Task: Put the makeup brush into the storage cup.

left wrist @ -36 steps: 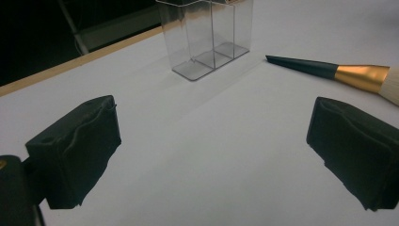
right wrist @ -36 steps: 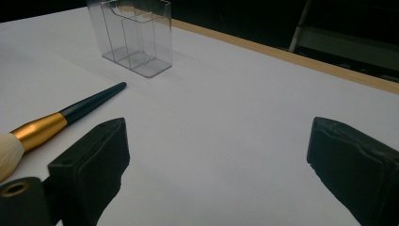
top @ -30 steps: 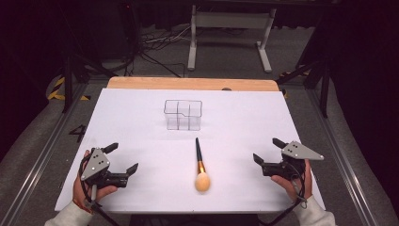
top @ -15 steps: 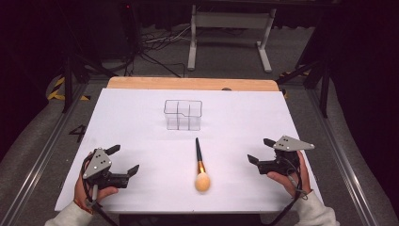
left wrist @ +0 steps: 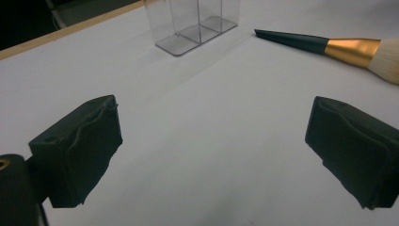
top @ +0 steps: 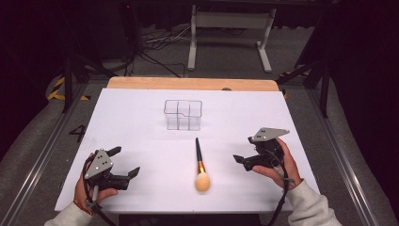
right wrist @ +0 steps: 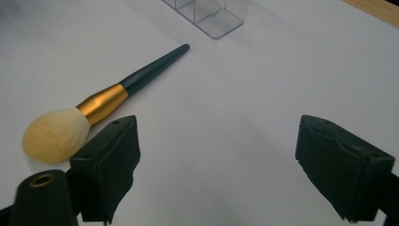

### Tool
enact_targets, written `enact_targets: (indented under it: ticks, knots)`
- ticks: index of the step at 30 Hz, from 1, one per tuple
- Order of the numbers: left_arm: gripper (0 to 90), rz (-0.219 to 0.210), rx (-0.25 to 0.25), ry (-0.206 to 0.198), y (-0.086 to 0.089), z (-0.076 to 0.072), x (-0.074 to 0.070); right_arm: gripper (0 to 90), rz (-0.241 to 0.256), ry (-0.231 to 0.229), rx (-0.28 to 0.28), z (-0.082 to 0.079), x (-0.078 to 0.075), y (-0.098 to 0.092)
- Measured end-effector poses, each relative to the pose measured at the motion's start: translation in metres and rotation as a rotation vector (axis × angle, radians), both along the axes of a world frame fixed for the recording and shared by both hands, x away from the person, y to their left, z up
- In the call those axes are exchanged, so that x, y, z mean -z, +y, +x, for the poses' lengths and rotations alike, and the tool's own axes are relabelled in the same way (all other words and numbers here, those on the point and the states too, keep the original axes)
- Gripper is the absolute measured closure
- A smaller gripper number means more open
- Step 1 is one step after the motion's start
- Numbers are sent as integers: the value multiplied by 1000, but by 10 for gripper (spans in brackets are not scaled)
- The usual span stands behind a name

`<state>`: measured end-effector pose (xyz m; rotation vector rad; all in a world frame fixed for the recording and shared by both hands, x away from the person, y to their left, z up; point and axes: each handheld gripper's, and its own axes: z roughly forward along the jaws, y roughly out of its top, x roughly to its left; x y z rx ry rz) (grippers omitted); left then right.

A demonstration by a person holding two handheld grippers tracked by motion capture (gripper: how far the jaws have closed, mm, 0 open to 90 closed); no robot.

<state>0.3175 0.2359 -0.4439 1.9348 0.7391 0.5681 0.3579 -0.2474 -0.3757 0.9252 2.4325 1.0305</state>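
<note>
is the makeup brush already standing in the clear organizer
No, the makeup brush lies flat on the white table, in front of the clear organizer and apart from it.

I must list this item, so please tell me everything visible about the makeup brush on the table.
The makeup brush lies flat on the white table cover, untouched. It has a dark tapered handle, a gold-coloured ferrule and a round, cream bristle head. The handle tip points toward the clear organizer; the head faces the person.

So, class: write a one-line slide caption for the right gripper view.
Open right gripper near a makeup brush lying flat on the white table, clear organizer beyond.
</note>
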Motion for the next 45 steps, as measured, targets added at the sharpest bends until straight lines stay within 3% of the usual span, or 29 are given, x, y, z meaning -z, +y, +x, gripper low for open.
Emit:
enact_targets:
  ticks: [9, 19, 25, 27, 30, 32, 39, 40, 42, 45]
  knots:
    - [48, 5, -2, 6, -1, 0, 1, 158, -60, 31, -80, 9, 1, 29]
    - [48, 10, 4, 2, -2, 0, 1, 156, -83, 77, -108, 16, 5, 52]
    - [50, 11, 4, 10, -2, 0, 1, 159, -84, 143, -113, 22, 8, 68]
    - [51, 12, 3, 11, -2, 0, 1, 165, -96, 202, -106, 25, 11, 82]
    - [51, 11, 3, 12, -2, 0, 1, 178, -99, 237, -99, 27, 12, 92]
    - [52, 10, 4, 14, -2, 0, 2, 192, -85, 291, -95, 30, 15, 102]
    - [56, 23, 8, 7, -4, -1, 2, 236, -142, 426, -60, 36, 29, 126]
    - [57, 23, 8, 7, -4, -1, 2, 236, -142, 426, -60, 36, 29, 126]
    - [57, 25, 12, 8, -4, -1, 2, 307, -187, 428, -59, 37, 34, 130]
    - [57, 24, 13, 10, -4, -1, 2, 339, -182, 448, -51, 37, 38, 132]
